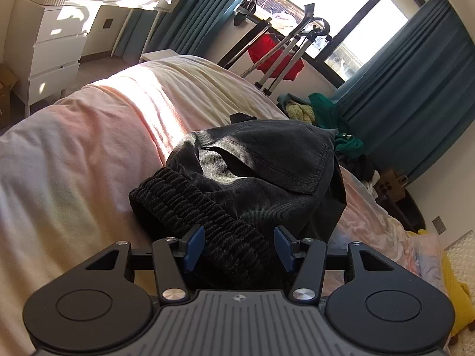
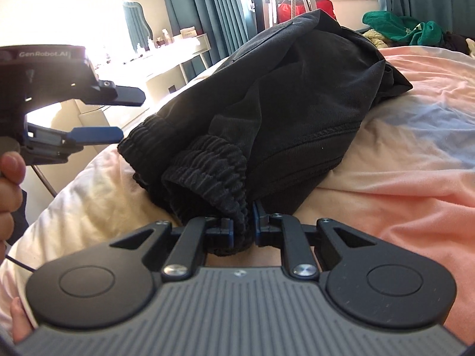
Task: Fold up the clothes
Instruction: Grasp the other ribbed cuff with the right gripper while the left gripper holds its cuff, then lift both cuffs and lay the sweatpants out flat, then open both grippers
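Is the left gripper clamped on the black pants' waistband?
No: the left gripper fingers stand open, apart from the elastic waistband lying between them.

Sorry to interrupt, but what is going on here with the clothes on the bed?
A person is folding dark trousers on a bed with two handheld grippers. The right gripper is shut on the elastic waistband. The left gripper is open, with the waistband between its pads but not pinched.
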Action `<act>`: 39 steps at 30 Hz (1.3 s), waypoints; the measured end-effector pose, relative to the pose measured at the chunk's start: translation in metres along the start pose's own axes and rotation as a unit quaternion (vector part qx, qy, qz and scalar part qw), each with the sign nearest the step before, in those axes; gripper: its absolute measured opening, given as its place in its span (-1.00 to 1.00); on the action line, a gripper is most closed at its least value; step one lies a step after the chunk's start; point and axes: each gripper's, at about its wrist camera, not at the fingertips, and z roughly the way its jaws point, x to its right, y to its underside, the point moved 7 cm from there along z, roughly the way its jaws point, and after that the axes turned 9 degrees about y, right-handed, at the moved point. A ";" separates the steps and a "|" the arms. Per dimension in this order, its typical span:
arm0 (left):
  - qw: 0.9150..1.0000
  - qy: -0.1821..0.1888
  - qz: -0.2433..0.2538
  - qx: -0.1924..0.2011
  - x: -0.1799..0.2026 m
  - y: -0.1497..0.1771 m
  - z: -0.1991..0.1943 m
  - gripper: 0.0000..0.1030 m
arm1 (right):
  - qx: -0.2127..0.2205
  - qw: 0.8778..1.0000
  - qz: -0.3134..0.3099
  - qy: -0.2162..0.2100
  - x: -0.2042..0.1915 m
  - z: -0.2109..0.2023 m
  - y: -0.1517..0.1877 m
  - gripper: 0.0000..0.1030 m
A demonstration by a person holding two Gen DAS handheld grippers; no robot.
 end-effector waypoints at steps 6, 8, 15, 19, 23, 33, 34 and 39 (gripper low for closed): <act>0.994 0.042 -0.093 -0.026 -0.015 0.016 0.001 0.24 | -0.003 1.000 0.007 0.001 0.001 0.001 0.002 -0.69; 0.994 0.043 -0.099 -0.029 -0.017 0.019 0.007 0.24 | -0.002 1.000 0.009 0.002 0.001 0.002 0.002 -0.69; 0.998 0.034 -0.057 0.014 -0.010 0.001 0.050 -0.56 | 0.011 1.000 0.002 0.004 -0.001 0.000 0.003 -0.69; 0.998 0.049 -0.020 0.039 0.002 -0.046 0.044 -0.83 | 0.045 0.998 -0.040 0.018 -0.014 -0.008 0.005 -0.68; 0.993 0.026 -0.002 0.116 0.007 -0.144 0.005 -0.85 | 0.083 0.996 -0.039 -0.005 -0.036 -0.016 -0.010 -0.68; 0.970 -0.176 0.039 0.164 -0.064 -0.341 0.037 -0.85 | 0.136 0.980 -0.029 -0.143 -0.159 0.018 -0.058 -0.68; 0.970 -0.190 0.042 0.148 -0.077 -0.342 0.053 -0.85 | 0.128 0.980 -0.025 -0.152 -0.169 0.027 -0.057 -0.68; 0.971 -0.215 0.062 0.082 -0.136 -0.306 0.109 -0.83 | 0.059 0.988 -0.001 -0.140 -0.182 0.080 -0.036 -0.67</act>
